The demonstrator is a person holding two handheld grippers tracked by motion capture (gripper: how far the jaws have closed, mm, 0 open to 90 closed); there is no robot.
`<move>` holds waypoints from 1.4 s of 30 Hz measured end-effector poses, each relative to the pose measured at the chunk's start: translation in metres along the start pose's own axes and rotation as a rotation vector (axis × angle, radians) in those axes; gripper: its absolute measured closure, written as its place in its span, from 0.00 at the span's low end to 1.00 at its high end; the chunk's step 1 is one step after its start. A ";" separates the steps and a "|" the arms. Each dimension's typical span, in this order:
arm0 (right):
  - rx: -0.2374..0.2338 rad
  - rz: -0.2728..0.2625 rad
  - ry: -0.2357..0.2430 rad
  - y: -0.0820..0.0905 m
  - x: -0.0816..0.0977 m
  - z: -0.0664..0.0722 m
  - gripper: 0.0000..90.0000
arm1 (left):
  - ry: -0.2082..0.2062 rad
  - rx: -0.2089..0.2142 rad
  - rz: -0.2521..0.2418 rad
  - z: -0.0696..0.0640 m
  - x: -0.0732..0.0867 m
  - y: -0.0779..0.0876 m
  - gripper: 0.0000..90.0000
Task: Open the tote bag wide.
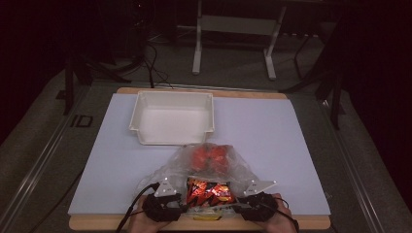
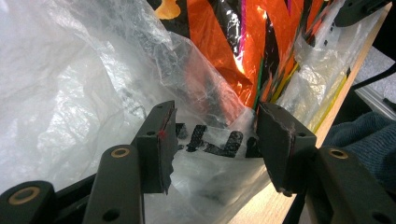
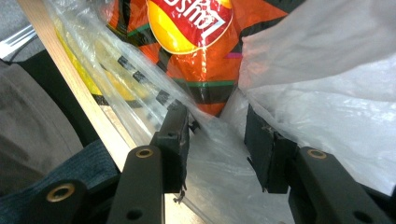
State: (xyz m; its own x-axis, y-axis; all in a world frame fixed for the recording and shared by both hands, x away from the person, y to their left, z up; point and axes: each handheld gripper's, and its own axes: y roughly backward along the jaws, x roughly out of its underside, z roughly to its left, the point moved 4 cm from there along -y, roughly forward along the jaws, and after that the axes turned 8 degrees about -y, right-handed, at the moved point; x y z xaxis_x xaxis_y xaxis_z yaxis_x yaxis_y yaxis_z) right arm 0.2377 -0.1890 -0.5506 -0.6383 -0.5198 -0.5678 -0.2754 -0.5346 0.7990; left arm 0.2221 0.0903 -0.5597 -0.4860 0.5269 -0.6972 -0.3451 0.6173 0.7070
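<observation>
A clear plastic bag (image 1: pixel 167 171) lies at the table's near edge, holding an orange-and-black chip packet (image 1: pixel 209 191) and a red-orange lump (image 1: pixel 210 156) farther in. My left gripper (image 1: pixel 180 206) is at the bag's near left corner and my right gripper (image 1: pixel 237 204) at its near right corner. In the left gripper view the left gripper (image 2: pixel 215 135) stands open with the bag's film (image 2: pixel 70 84) bulging between the jaws, the packet (image 2: pixel 224 42) just beyond. In the right gripper view the right gripper (image 3: pixel 217 126) is open around a fold of film (image 3: pixel 327 93), with the packet (image 3: pixel 201 46) ahead.
A white rectangular bin (image 1: pixel 175 93) stands open and empty at the back of the pale mat (image 1: pixel 277 145). The wooden table edge (image 1: pixel 97 222) runs just under both hands. A blue sleeve (image 2: pixel 359 135) shows beside the left gripper. Dark floor and table legs lie beyond.
</observation>
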 end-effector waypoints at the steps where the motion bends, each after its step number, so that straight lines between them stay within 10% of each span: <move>1: 0.001 0.000 0.009 0.000 0.000 0.000 0.67 | 0.003 0.003 0.000 0.000 0.001 0.001 0.54; 11: -0.043 -0.041 0.007 0.012 -0.002 -0.001 0.65 | 0.004 0.005 0.002 0.000 0.000 0.001 0.54; 20: -0.034 -0.186 -0.075 0.020 -0.021 -0.003 0.66 | 0.003 -0.005 0.004 -0.002 -0.002 -0.002 0.53; 34: -0.044 -0.039 -0.044 0.008 0.002 -0.002 0.80 | -0.007 -0.003 0.005 -0.006 -0.004 -0.002 0.52; 42: -0.043 -0.042 -0.053 0.008 0.005 -0.007 0.78 | -0.007 -0.002 0.003 -0.005 0.000 0.001 0.52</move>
State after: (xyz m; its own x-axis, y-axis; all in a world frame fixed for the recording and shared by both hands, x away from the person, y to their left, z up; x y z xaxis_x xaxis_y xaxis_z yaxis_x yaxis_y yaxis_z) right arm 0.2379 -0.2004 -0.5486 -0.6648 -0.4607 -0.5880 -0.2720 -0.5838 0.7650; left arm 0.2181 0.0879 -0.5585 -0.4815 0.5325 -0.6962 -0.3451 0.6150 0.7090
